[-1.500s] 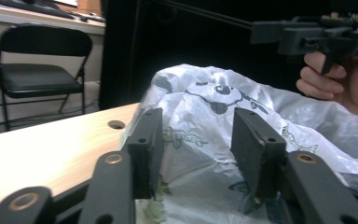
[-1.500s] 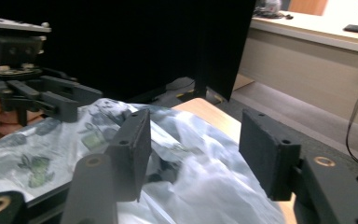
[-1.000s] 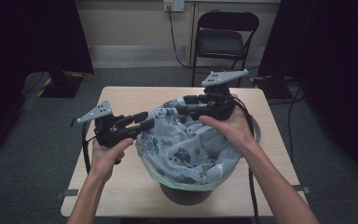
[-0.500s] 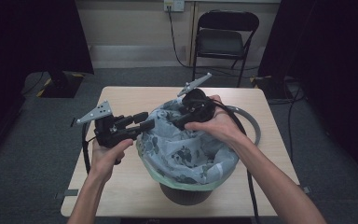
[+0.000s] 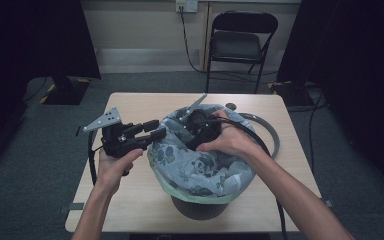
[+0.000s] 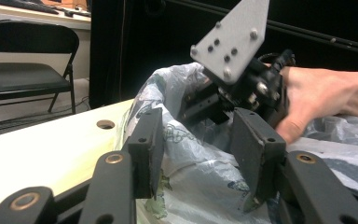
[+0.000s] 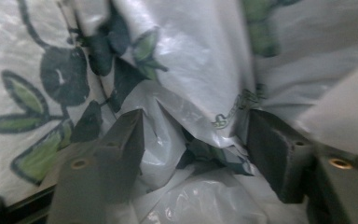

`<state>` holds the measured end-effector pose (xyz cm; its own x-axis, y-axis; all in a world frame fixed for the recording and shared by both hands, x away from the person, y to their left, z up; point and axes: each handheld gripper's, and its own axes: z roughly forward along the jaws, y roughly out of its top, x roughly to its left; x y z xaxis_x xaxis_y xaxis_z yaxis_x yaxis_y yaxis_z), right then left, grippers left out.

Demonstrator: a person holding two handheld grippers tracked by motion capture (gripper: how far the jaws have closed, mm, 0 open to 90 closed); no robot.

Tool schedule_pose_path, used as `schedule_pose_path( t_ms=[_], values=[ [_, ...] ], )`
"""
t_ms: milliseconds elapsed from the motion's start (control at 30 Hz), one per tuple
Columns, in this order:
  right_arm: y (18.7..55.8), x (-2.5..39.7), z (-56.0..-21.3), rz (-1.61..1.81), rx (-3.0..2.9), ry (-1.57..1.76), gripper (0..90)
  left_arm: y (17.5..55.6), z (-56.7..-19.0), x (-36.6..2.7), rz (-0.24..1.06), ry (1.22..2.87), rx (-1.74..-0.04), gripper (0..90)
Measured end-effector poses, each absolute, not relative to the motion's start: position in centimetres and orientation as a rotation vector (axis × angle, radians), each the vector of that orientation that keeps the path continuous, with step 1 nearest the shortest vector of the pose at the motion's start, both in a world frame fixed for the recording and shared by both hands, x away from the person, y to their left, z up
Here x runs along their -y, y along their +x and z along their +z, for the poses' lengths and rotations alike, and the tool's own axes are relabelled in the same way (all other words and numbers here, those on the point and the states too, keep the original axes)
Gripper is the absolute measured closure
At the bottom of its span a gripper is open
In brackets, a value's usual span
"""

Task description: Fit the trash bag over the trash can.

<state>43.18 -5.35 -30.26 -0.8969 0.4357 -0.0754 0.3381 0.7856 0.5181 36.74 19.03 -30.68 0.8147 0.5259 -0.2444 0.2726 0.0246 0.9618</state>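
The thin leaf-printed plastic bag liner (image 5: 200,167) sits draped over the dark round bin (image 5: 200,209). Left gripper (image 5: 156,131) gapes at its rim; right gripper (image 7: 193,154), jaws apart, pokes inside. Spread gently, or it'll tear.

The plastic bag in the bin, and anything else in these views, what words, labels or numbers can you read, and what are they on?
Nothing can be read with certainty.
Plastic bag: a short line of small green print in the right gripper view, too blurred to read.
Plastic bag again, left gripper view: faint green print near the left claw, too small to read.
Table, chair: no text.
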Motion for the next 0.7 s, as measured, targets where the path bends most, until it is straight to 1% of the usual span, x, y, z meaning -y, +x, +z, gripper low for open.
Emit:
schedule_pose_path(
  t_ms=[100, 200, 267, 367, 400, 500, 533, 600, 667, 700],
  values=[
    [42.9, 6.0, -28.9, 0.900, -2.778, 0.651, 37.3, 36.8, -30.7, -19.1, 0.212, 1.567, -0.652, 54.0],
    [42.8, 7.1, -27.6, 1.014, -2.729, 0.681, 33.9, 36.9, -30.5, -19.1, 0.212, 1.582, -0.653, 54.0],
    [42.5, 7.7, -26.7, 1.093, -2.681, 0.689, 33.4, 36.9, -30.5, -19.0, 0.216, 1.578, -0.655, 53.7],
    [41.3, 7.7, -25.9, 1.147, -2.664, 0.614, 32.6, 36.8, -30.5, -18.9, 0.223, 1.575, -0.660, 53.8],
    [40.5, 7.5, -25.8, 1.172, -2.679, 0.552, 33.5, 36.8, -30.5, -18.9, 0.222, 1.574, -0.661, 53.8],
    [38.9, 6.2, -26.4, 1.169, -2.719, 0.415, 34.8, 36.9, -30.6, -18.9, 0.225, 1.573, -0.664, 54.1],
    [38.6, 5.8, -26.8, 1.149, -2.742, 0.378, 36.6, 36.9, -30.6, -18.9, 0.225, 1.573, -0.669, 54.1],
    [38.3, 5.2, -27.5, 1.096, -2.783, 0.336, 36.4, 36.9, -30.6, -18.9, 0.231, 1.577, -0.671, 53.6],
    [38.1, 5.0, -27.6, 1.086, -2.792, 0.310, 40.5, 37.0, -30.5, -18.9, 0.226, 1.579, -0.673, 53.4],
    [38.0, 4.9, -27.7, 1.091, -2.794, 0.293, 40.7, 37.0, -30.5, -18.9, 0.224, 1.581, -0.675, 53.3]
  ],
)
